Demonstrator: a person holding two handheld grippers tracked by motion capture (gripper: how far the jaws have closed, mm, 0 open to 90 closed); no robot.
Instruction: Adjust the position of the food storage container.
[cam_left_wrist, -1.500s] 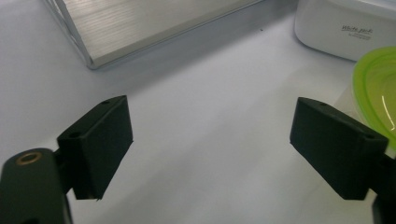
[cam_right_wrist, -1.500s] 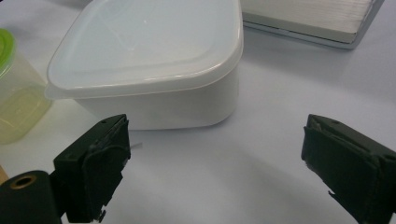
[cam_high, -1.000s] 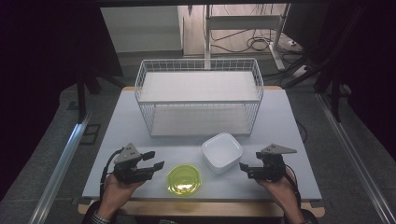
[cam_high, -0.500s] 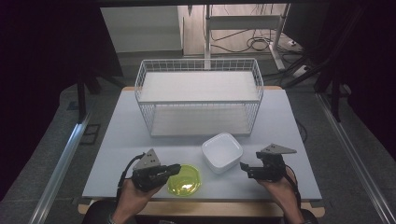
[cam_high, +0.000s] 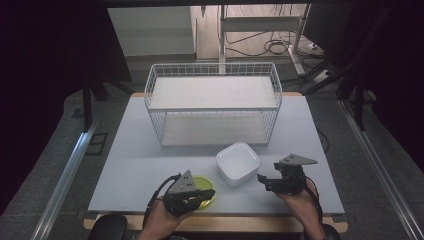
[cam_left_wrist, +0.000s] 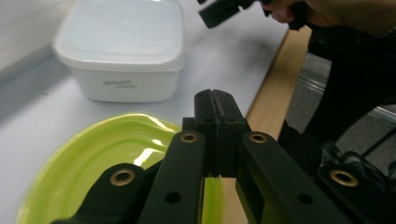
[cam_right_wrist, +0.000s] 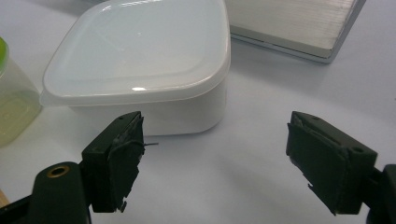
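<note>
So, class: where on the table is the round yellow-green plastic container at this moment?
In the high view, the round yellow-green plastic container sits near the table's front edge, left of the square white lidded box, with the shut left gripper over it.

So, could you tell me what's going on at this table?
A person holds a gripper in each hand. The left gripper, jaws shut, sits over the rim of a yellow-green lidded container. The right gripper, jaws open, points at a white lidded box without touching it. A wire basket stands behind.
</note>
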